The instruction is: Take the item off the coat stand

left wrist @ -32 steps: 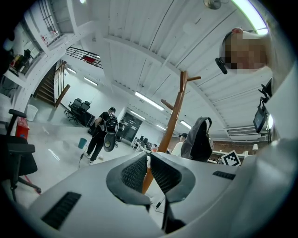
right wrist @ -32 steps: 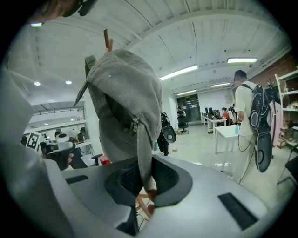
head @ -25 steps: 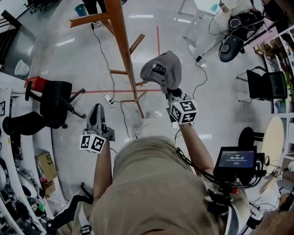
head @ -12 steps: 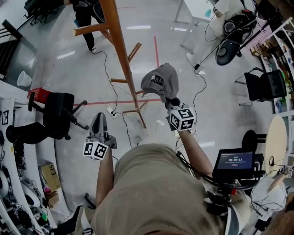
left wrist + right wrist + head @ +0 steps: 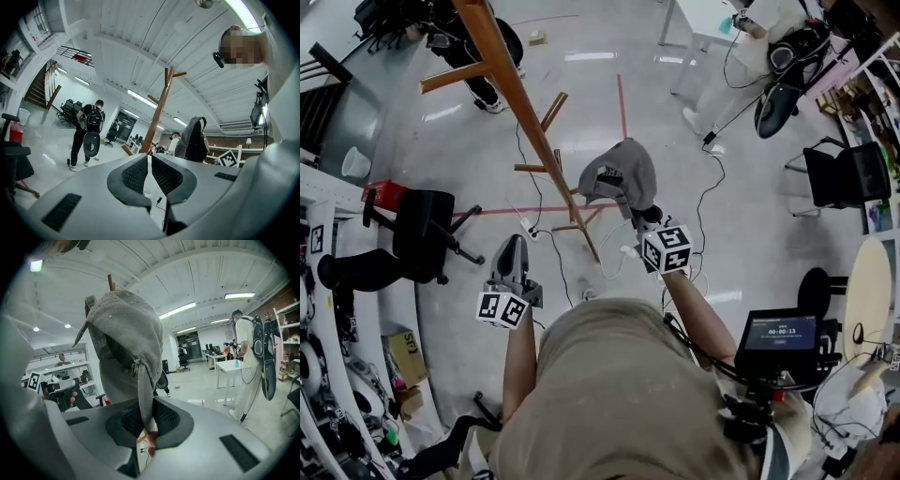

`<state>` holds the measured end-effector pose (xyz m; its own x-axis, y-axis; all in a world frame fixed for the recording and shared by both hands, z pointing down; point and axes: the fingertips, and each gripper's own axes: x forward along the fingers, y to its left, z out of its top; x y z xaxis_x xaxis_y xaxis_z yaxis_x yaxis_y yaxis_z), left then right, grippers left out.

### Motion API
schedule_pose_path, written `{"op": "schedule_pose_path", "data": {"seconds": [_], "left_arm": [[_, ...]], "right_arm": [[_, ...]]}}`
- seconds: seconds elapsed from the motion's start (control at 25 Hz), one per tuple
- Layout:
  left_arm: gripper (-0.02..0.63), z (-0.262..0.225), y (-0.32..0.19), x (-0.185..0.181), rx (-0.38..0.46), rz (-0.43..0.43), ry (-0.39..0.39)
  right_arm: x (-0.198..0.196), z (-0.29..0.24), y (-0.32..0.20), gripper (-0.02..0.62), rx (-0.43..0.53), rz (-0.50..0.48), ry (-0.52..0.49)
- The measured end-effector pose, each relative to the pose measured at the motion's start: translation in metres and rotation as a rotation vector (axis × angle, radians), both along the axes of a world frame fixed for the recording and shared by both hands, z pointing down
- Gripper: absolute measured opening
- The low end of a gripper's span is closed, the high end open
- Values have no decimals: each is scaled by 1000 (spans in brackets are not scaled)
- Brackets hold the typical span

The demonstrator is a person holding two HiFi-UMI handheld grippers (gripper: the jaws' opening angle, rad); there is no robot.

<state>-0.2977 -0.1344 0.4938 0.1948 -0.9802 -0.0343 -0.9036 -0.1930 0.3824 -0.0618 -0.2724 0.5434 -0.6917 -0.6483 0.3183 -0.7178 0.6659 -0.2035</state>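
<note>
1. The left gripper (image 5: 511,251) is held out level and empty, its jaws drawn together to a thin slit.
2. The wooden coat stand (image 5: 511,94) rises just beyond it.
3. The grey cap (image 5: 617,171) is in the air to the right of the stand's pole, clear of it.
4. The right gripper (image 5: 639,208) has its jaws clamped on the cap's strap, and the cap stands up above them.

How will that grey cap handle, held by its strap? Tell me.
Probably soft: the grey cap looks creased and slack. Likely light: the right gripper seems to carry it by the thin strap alone. It may swing.
</note>
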Motion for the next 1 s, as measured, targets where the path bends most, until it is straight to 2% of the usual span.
{"op": "schedule_pose_path", "data": {"seconds": [0.56, 0.8, 1.0], "left_arm": [[20, -9, 39, 22, 28, -63, 2], [20, -25, 53, 54, 69, -62, -16], [20, -15, 74, 88, 28, -37, -18]], "right_arm": [[20, 3, 14, 28, -12, -63, -2], [45, -24, 24, 28, 36, -89, -20], [71, -21, 55, 28, 28, -103, -17]]}}
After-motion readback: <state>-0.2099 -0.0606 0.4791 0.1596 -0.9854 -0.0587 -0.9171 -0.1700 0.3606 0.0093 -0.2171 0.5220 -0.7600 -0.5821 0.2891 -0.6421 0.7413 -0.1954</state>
